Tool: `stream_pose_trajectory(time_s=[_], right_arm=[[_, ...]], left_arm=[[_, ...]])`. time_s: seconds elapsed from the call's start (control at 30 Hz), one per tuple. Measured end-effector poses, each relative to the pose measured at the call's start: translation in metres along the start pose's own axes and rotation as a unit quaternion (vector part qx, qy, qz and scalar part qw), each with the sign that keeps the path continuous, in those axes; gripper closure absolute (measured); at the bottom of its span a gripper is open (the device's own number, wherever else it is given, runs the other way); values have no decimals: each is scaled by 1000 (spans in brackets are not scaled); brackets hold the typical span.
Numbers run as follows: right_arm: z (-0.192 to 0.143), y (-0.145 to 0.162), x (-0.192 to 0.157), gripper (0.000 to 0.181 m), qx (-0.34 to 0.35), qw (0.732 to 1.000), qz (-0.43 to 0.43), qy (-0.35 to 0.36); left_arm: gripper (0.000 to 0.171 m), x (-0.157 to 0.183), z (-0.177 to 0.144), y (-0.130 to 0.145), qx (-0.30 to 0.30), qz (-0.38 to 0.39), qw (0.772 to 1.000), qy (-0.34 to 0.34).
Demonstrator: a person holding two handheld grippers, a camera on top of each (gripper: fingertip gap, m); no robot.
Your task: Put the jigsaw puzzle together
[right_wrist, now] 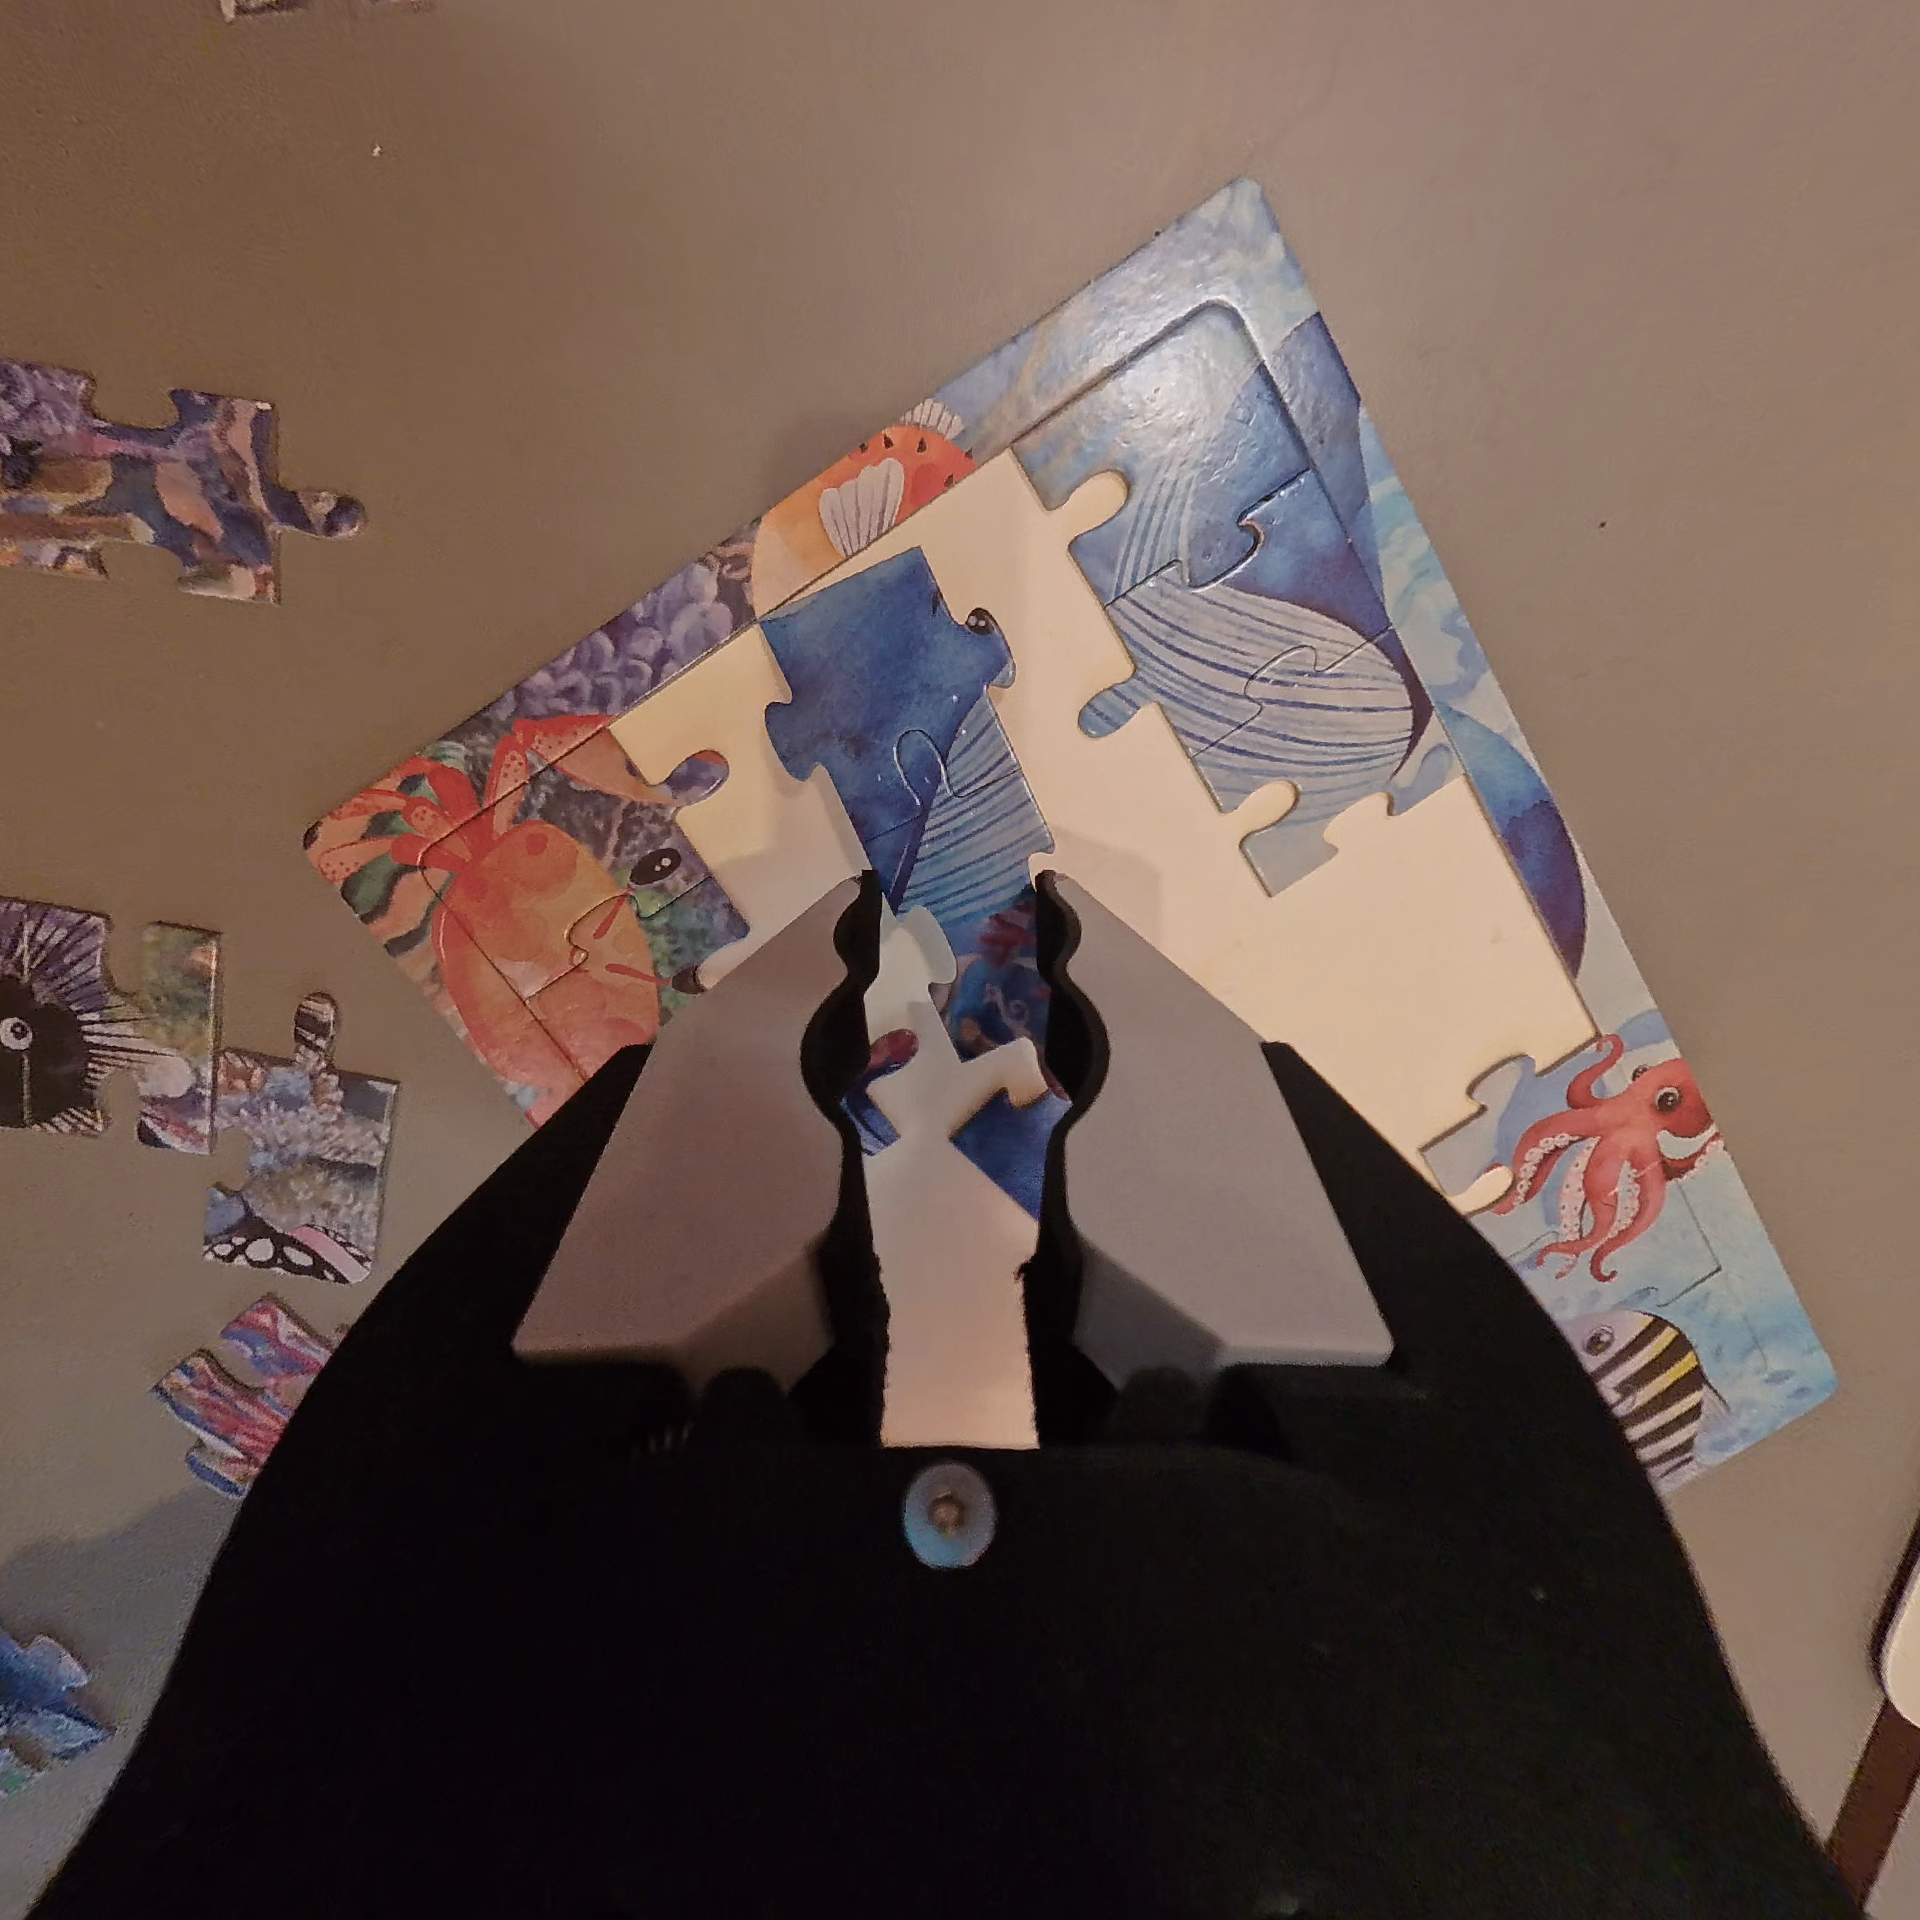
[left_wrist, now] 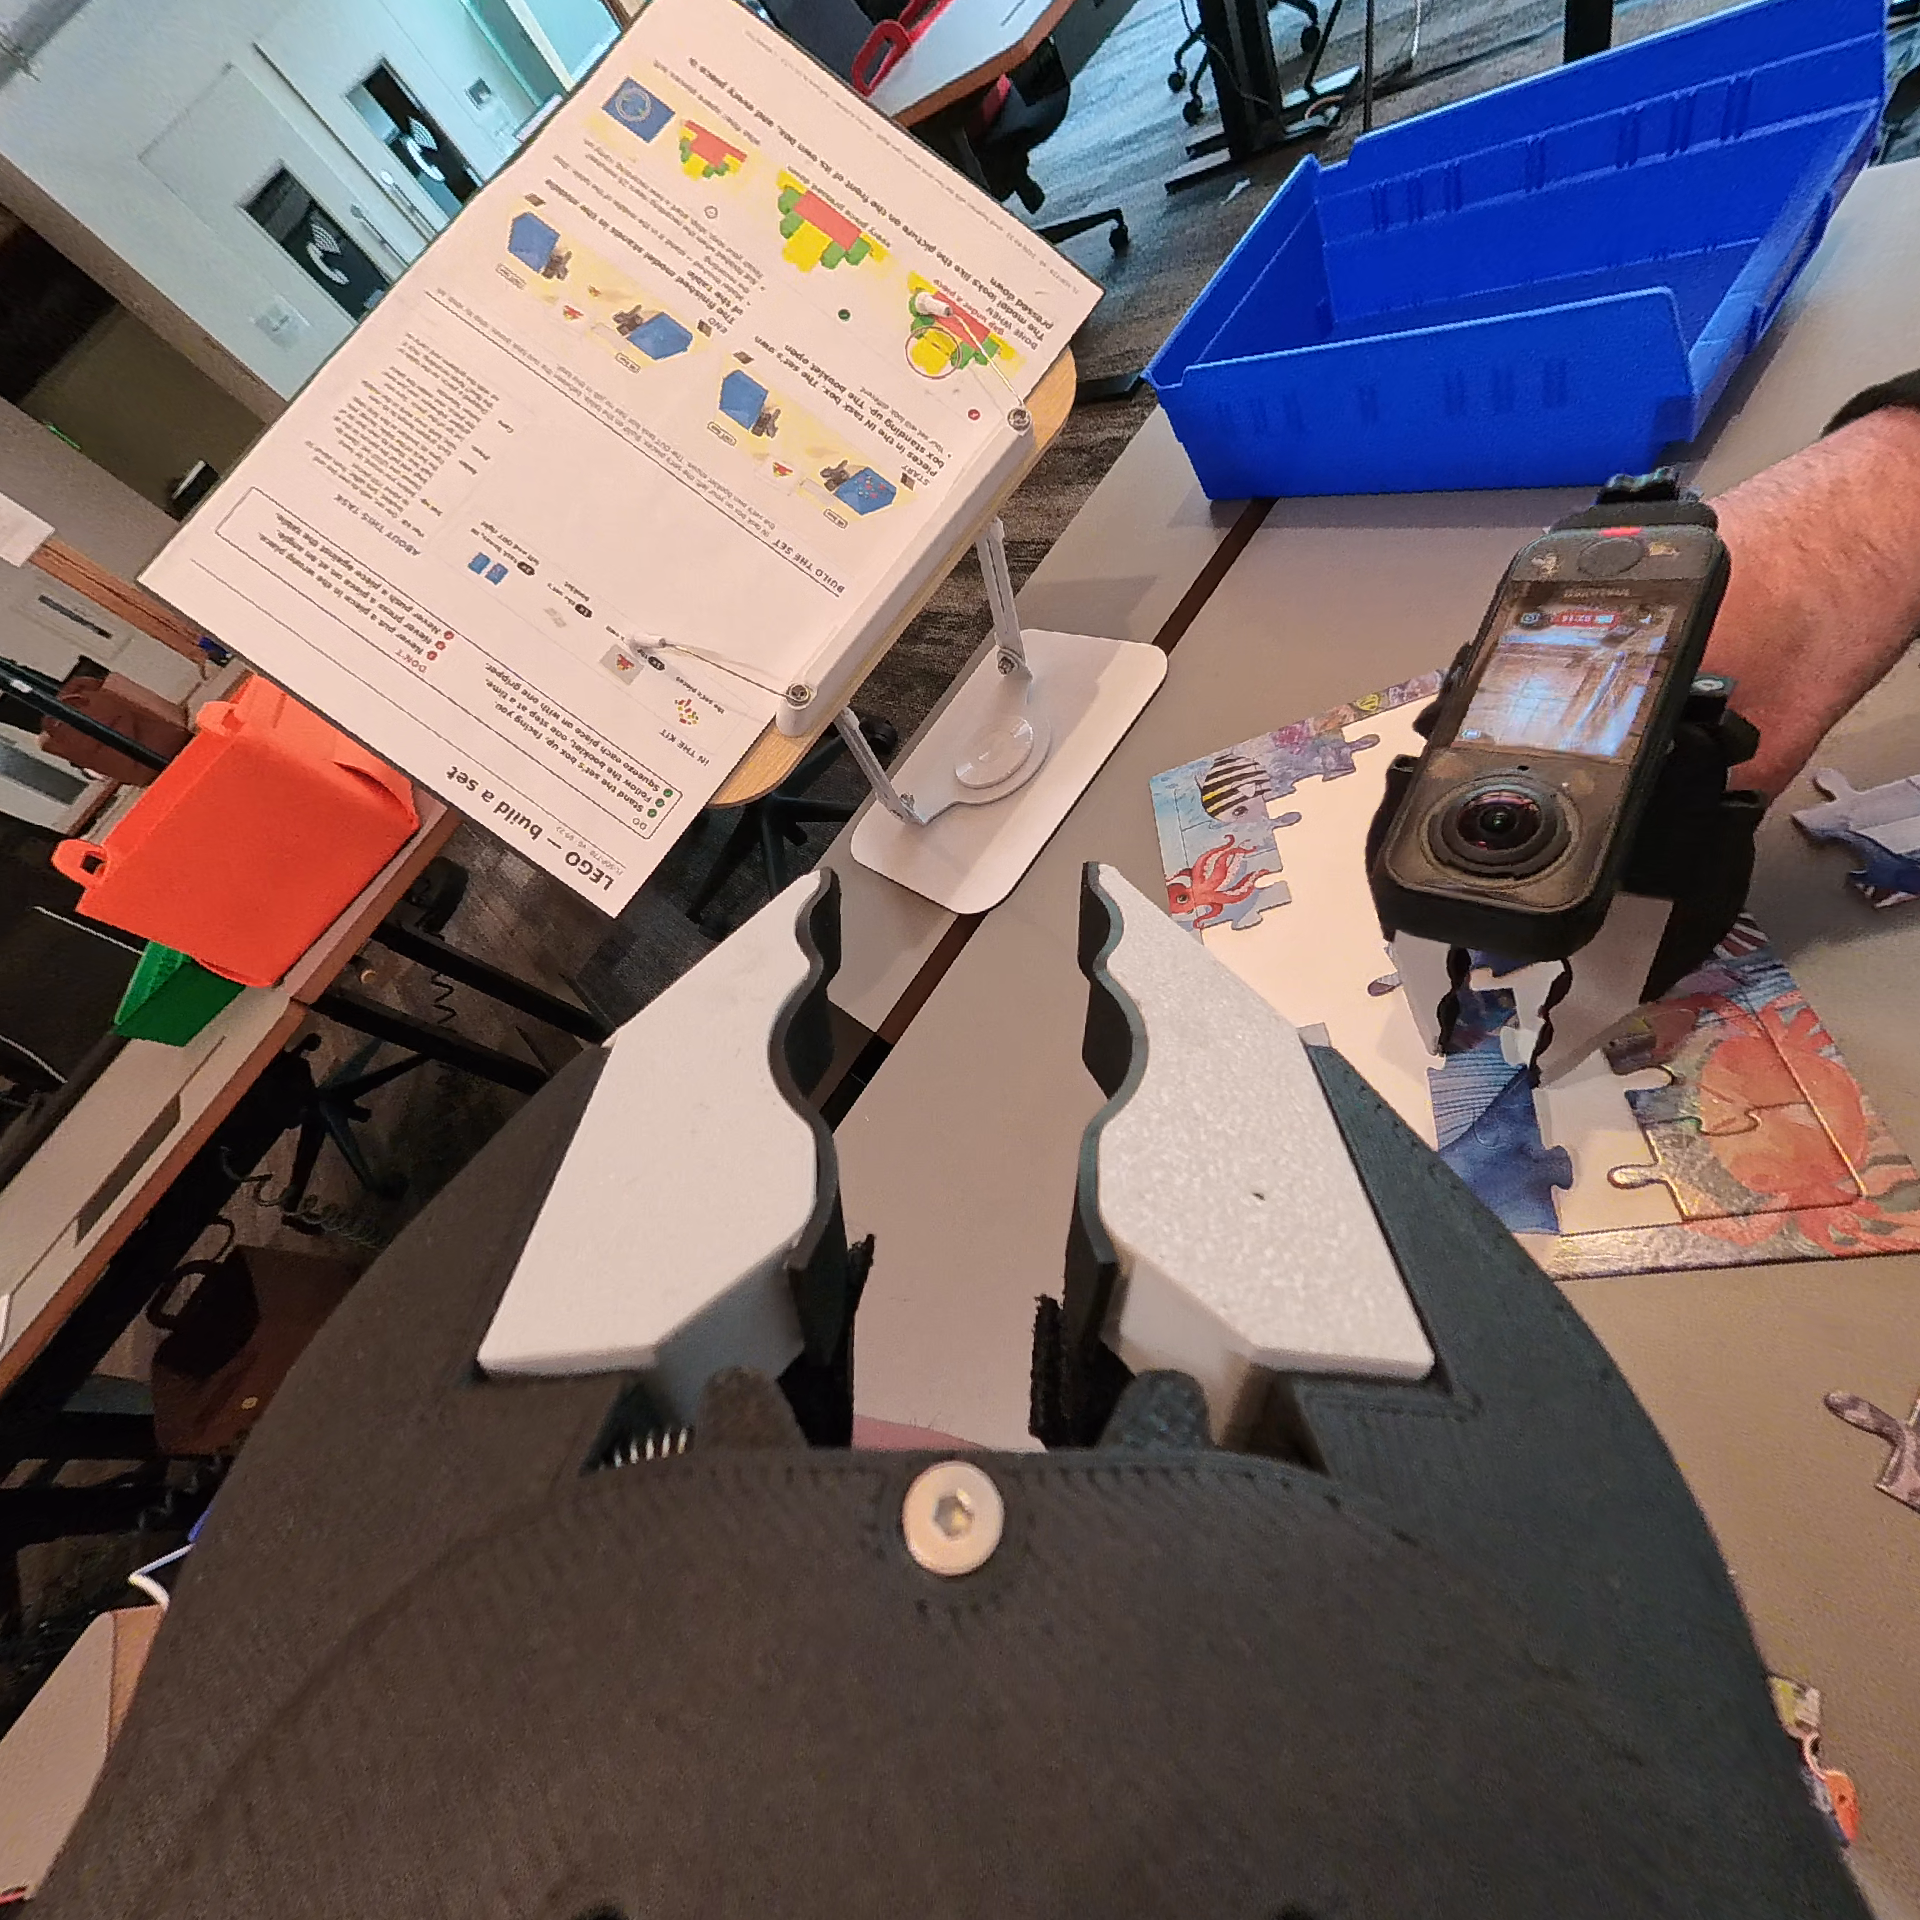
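your left gripper [left_wrist: 956, 925] is spread apart and empty, raised over the table edge [left_wrist: 1039, 1039], pointing toward the paper stand [left_wrist: 997, 790]. your right gripper [right_wrist: 951, 883] hangs over the puzzle tray [right_wrist: 1403, 987] with its jaws parted, a blue piece [right_wrist: 904, 717] just past the tips; whether they touch it, you cannot tell. the tray lies flat on the table, partly filled. loose pieces [right_wrist: 177, 488] lie beside it.
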State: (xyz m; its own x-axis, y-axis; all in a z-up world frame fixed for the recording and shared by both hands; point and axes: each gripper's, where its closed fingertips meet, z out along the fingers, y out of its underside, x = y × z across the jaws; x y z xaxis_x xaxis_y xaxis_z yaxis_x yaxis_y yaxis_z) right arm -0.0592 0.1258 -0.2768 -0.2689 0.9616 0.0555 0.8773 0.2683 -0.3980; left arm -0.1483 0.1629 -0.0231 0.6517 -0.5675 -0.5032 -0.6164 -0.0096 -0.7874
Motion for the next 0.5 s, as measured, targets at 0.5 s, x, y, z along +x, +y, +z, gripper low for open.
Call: stream_pose_trajectory(time_s=[0.5], right_arm=[[-16, -14, 11, 154, 31, 999, -8, 15]], left_arm=[[127, 1, 1, 1, -3, 2, 1000, 0]])
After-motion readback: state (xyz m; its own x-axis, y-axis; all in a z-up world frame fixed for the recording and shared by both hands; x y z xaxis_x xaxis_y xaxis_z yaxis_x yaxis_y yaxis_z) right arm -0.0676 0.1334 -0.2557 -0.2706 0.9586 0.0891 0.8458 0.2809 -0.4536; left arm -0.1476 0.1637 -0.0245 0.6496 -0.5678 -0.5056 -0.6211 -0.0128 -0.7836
